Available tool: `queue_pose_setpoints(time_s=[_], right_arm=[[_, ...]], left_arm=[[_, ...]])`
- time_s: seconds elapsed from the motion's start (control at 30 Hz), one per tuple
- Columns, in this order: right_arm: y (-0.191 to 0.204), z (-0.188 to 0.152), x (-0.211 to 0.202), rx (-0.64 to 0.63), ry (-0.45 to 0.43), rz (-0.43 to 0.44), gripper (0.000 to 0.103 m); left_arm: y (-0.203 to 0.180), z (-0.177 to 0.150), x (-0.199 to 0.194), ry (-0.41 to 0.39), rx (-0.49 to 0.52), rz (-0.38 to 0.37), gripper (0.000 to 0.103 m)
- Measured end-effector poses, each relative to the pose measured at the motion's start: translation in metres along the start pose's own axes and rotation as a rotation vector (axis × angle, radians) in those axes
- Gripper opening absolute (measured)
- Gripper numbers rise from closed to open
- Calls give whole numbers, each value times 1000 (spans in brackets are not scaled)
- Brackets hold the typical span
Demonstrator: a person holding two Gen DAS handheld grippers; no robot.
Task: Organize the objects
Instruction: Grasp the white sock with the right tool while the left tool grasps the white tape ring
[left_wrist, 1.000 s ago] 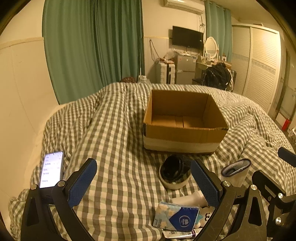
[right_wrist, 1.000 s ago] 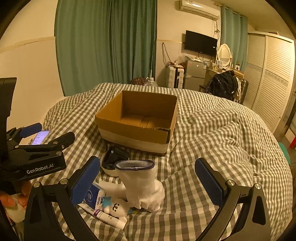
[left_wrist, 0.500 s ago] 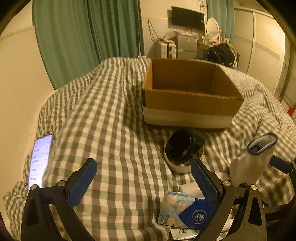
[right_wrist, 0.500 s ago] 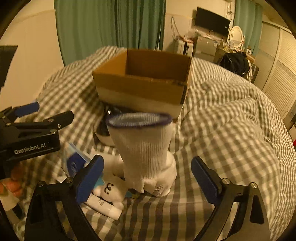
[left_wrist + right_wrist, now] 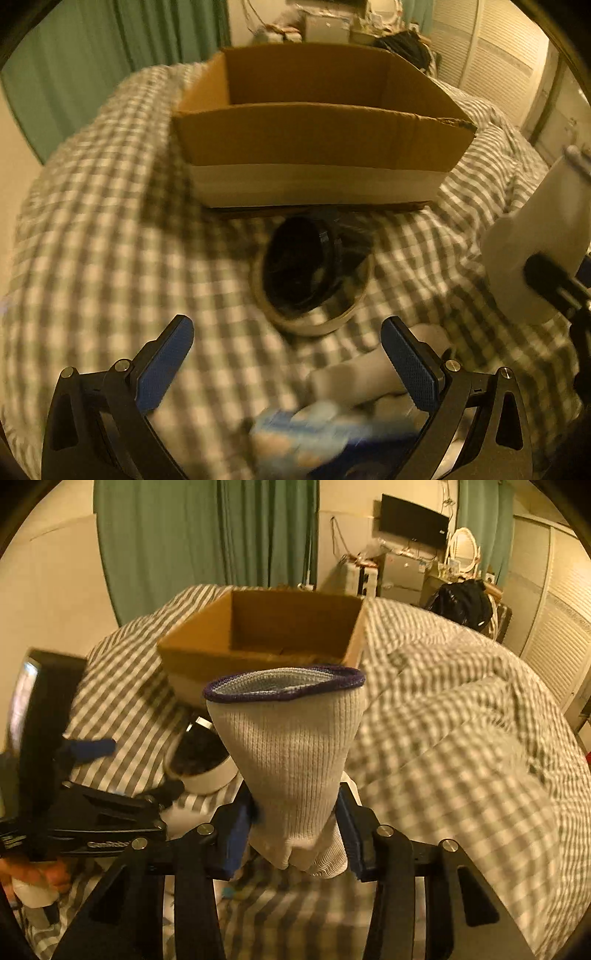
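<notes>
At frame centre the right gripper (image 5: 295, 834) is clenching its jaws on the sock (image 5: 291, 760), cuff up below the box (image 5: 258, 635), likely for dropping in, while the left gripper (image 5: 288, 365) is hovering released near the bowl (image 5: 314, 280).

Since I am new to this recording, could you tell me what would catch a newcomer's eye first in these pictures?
The white knitted glove with a dark purple cuff stands upright, pinched in the right gripper and filling the right wrist view. Behind it an open cardboard box sits on the checked bedspread. Just before the box lies a round black and white object, ahead of the open left gripper.
</notes>
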State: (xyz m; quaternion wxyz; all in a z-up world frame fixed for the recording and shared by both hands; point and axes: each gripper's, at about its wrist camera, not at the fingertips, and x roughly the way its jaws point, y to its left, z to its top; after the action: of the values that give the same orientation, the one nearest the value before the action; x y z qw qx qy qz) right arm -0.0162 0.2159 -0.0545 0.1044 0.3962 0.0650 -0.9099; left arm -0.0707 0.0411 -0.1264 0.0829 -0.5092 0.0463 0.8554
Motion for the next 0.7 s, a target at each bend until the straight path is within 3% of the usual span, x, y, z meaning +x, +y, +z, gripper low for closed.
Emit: queue_pose_setpoints(time_s=[0.3,0.37,0.4,0.7], right_arm=[[-18,-2,11,48,18,38,43],[-19,-3,12,58,18,50,43],[-20,-3,12,61,18,57,43],[-18,-5,10,65,7,60,43]], left_arm=[[-13,24,52,93,-7,-32,102],[-17,25,57,94,5,-37,83],[-20,24,60,104,16,-36,83],[-39,17,34,6,46,-20,83]])
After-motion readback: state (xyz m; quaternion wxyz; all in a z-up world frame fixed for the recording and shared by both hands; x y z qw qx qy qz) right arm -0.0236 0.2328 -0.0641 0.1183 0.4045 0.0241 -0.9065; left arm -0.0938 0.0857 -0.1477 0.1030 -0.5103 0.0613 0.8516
